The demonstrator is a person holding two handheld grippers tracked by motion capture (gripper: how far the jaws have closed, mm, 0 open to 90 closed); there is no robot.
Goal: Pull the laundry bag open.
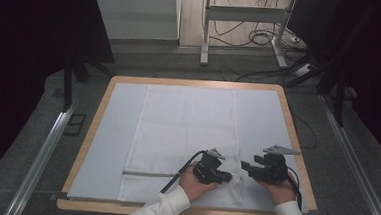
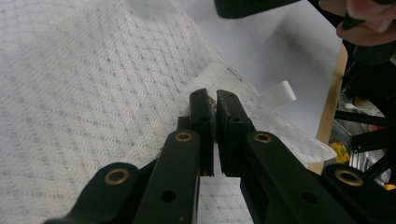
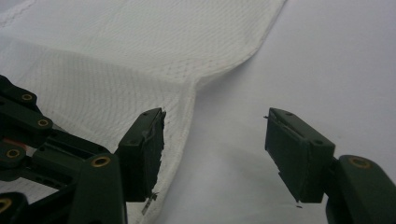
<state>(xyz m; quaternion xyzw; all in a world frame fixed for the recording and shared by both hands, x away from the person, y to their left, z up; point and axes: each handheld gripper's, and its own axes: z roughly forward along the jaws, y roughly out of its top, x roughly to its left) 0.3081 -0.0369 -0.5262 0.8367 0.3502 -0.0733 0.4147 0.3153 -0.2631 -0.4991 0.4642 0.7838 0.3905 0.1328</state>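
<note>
A white woven towel [image 1: 185,127] lies flat on a pale mat [image 1: 263,117] that covers the wood-rimmed table [image 1: 195,82]. My left gripper [image 1: 228,178] sits at the towel's near right corner. In the left gripper view its jaws [image 2: 215,100] are shut on the towel's [image 2: 93,93] hem, beside a small white tag [image 2: 279,93]. My right gripper [image 1: 245,166] is just right of that corner and points left. Its jaws [image 3: 215,135] stand open, with the left one next to the raised hem of the towel [image 3: 116,60] and nothing between them.
A grey stripe [image 1: 147,174] crosses the towel near its front edge. Metal rails [image 1: 43,151] run along both sides of the table. A desk frame [image 1: 205,33] and cables [image 1: 263,39] are on the floor beyond. Bare mat [image 3: 327,56] lies to the towel's right.
</note>
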